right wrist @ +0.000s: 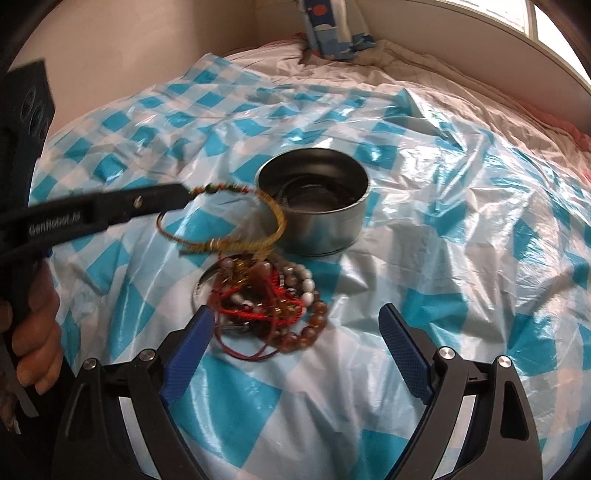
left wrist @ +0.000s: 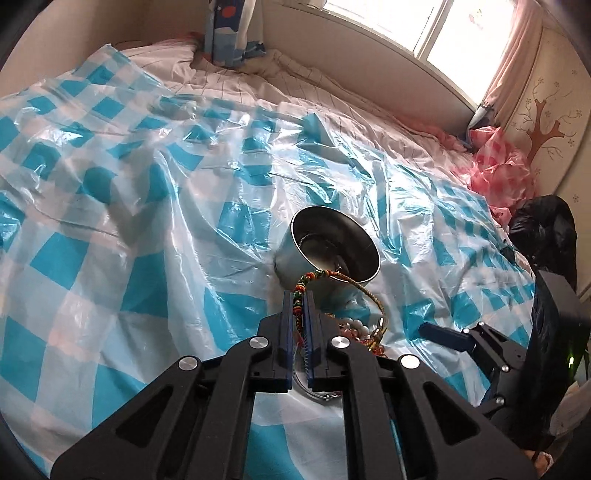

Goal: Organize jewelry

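A round metal tin [right wrist: 314, 206] stands open on the blue-and-white checked plastic sheet [right wrist: 443, 229]; it shows in the left wrist view as the tin [left wrist: 328, 243] too. My left gripper [left wrist: 298, 299] is shut on a golden braided bracelet [left wrist: 369, 295] by its coloured beads and holds it above the sheet. In the right wrist view the left gripper [right wrist: 186, 194] holds that bracelet [right wrist: 229, 240] just left of the tin. A pile of bead bracelets and red cords [right wrist: 266, 306] lies in front of the tin. My right gripper [right wrist: 295, 317] stands open over the pile's near side, touching nothing.
The sheet covers a bed with a pinkish quilt [left wrist: 295, 85]. A blue patterned cushion [left wrist: 229, 33] leans at the headboard. Pink plastic [left wrist: 502, 166] and a black bag [left wrist: 546, 229] lie at the right edge below the window. A hand [right wrist: 37, 332] grips the left tool's handle.
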`<state>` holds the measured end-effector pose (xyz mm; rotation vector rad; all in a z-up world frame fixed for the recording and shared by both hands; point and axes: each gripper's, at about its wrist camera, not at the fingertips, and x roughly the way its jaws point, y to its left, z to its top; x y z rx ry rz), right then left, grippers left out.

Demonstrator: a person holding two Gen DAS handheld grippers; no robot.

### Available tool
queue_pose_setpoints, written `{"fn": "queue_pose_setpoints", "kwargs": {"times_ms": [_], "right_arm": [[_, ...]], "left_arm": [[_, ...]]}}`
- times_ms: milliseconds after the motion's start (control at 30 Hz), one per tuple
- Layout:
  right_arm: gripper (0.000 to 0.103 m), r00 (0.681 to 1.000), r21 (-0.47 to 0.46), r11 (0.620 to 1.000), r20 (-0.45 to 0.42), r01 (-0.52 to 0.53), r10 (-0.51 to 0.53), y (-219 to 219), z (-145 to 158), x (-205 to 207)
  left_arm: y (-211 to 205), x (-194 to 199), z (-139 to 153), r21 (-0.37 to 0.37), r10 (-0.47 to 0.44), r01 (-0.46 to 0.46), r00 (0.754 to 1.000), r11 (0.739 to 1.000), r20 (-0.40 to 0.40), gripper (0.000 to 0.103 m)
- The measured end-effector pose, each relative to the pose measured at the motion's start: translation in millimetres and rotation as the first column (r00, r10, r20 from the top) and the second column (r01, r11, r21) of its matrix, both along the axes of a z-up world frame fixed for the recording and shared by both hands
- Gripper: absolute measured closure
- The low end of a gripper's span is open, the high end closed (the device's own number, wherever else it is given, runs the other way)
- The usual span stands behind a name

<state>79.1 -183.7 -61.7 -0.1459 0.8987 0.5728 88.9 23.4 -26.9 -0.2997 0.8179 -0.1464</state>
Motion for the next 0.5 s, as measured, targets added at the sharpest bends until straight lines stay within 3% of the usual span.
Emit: {"fn": "queue_pose_setpoints", "kwargs": {"times_ms": [233,300,500], "right_arm": [[0.018,1.000,0.013,1.000,-0.022,-0.017,0.018,2.0,-4.3,0.7],[0.027,1.000,0.016,1.000,-0.030,-0.009,0.009,0.7,-5.5,3.2],[0.037,0.999,-0.005,1.000,-0.042,-0.016,0.016,5.5,-9.9,6.4]], "left_arm": [[6.9,-1.5,0.9,-0.021,0.019,-0.019,1.000,1.000,-0.004,0.098],[5.8,-1.2,1.1,-0.019,0.016,-0.016,1.000,1.000,-0.004,0.098],[6.1,-1.1,1.3,-0.014,0.015,-0.015,1.000,1.000,-0.004,0.098]]}}
